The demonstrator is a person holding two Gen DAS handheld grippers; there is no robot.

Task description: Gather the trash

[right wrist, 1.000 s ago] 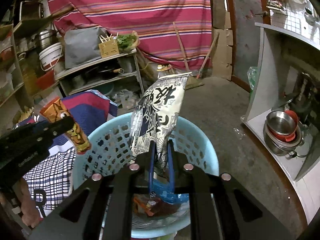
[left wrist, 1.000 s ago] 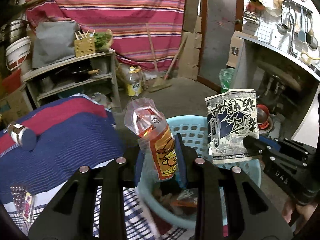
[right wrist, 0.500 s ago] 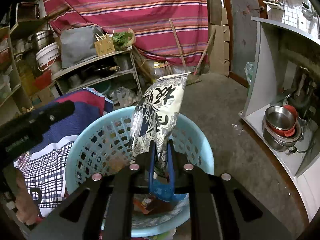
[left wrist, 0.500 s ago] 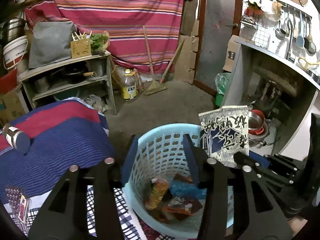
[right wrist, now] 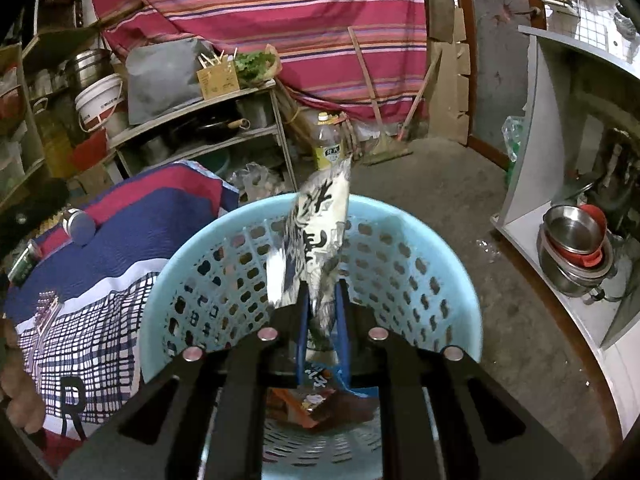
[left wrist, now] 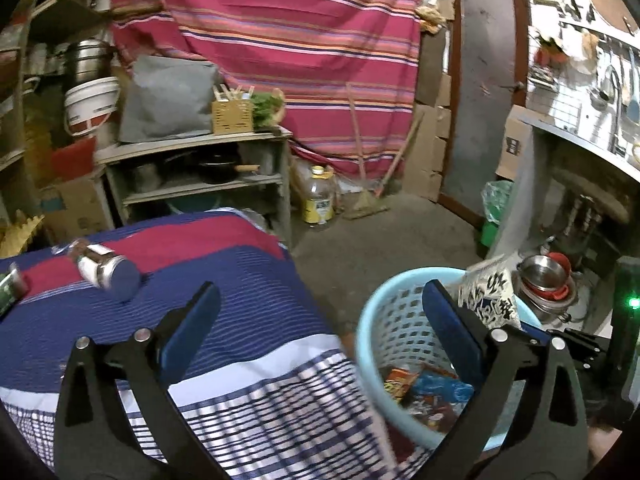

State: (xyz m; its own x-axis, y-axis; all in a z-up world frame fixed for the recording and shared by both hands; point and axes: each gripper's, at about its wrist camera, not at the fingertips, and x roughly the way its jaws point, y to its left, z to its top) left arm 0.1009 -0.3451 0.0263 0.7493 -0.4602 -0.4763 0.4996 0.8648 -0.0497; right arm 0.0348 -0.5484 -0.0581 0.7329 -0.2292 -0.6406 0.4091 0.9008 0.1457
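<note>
the right gripper (right wrist: 320,320) is pinching the black-and-white wrapper (right wrist: 316,236) upright over the blue basket (right wrist: 448,280), so it is best letting go low inside the rim, while the left gripper (left wrist: 320,336), just opening, is standing empty.

A pale blue perforated plastic basket (right wrist: 404,256) stands on the floor against the edge of the bed. In its bottom lie crumpled snack wrappers (left wrist: 424,390), orange, red and blue, piled loosely together. A black-and-white printed packet (right wrist: 318,232) stands upright over the basket's middle, its top above the rim and its lower end pinched, creased and slightly twisted along its length.
</note>
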